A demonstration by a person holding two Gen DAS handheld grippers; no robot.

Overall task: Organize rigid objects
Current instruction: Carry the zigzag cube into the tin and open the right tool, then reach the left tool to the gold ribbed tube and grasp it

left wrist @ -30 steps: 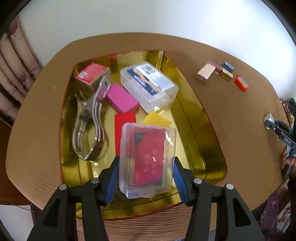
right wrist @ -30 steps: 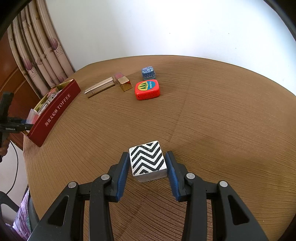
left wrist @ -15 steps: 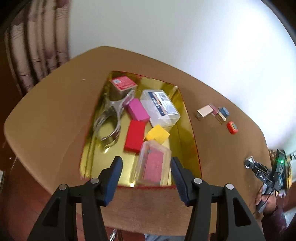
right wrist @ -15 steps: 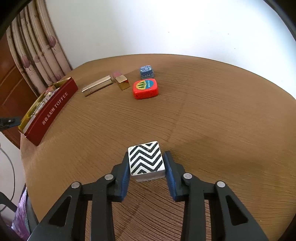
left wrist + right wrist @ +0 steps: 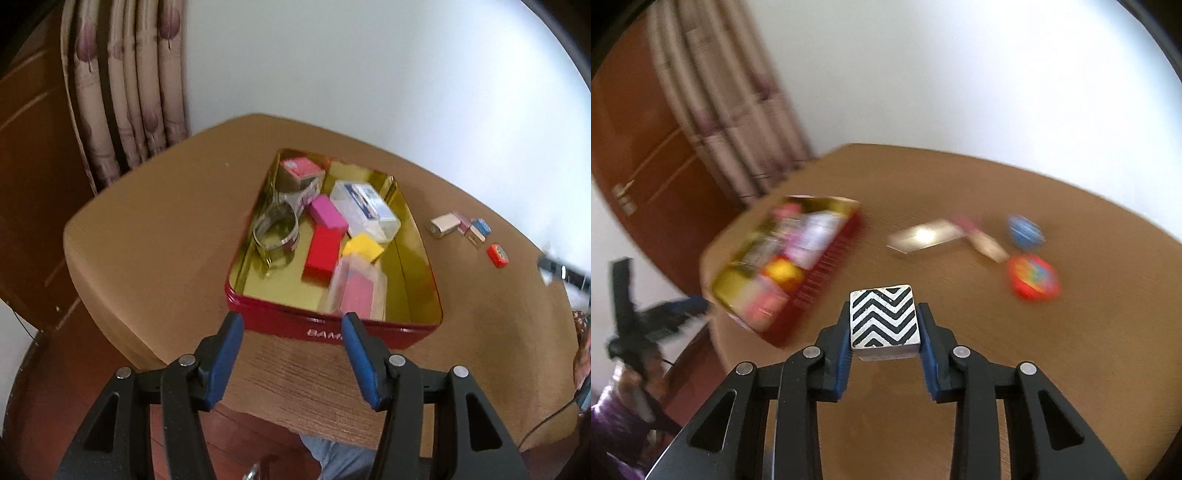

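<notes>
A red tin with a gold inside (image 5: 417,273) stands on the round wooden table and also shows, blurred, in the right wrist view (image 5: 827,273). In it lie a clear case with a red card (image 5: 354,291), a second clear box (image 5: 365,210), red, pink and yellow blocks and a metal clip (image 5: 277,229). My left gripper (image 5: 291,325) is open and empty, just short of the tin's near wall. My right gripper (image 5: 884,321) is shut on a black-and-white zigzag block (image 5: 884,321) and holds it above the table.
Loose on the table lie a red tape measure (image 5: 1034,277), a blue box (image 5: 1025,229), a gold case (image 5: 925,236) and a small gold box (image 5: 986,247); they also show at the right in the left wrist view (image 5: 496,254). Curtains and a wooden door stand behind.
My left gripper let go of the clear case in the tin and drew back and up. My right gripper closed on the zigzag block and lifted it, swinging toward the tin.
</notes>
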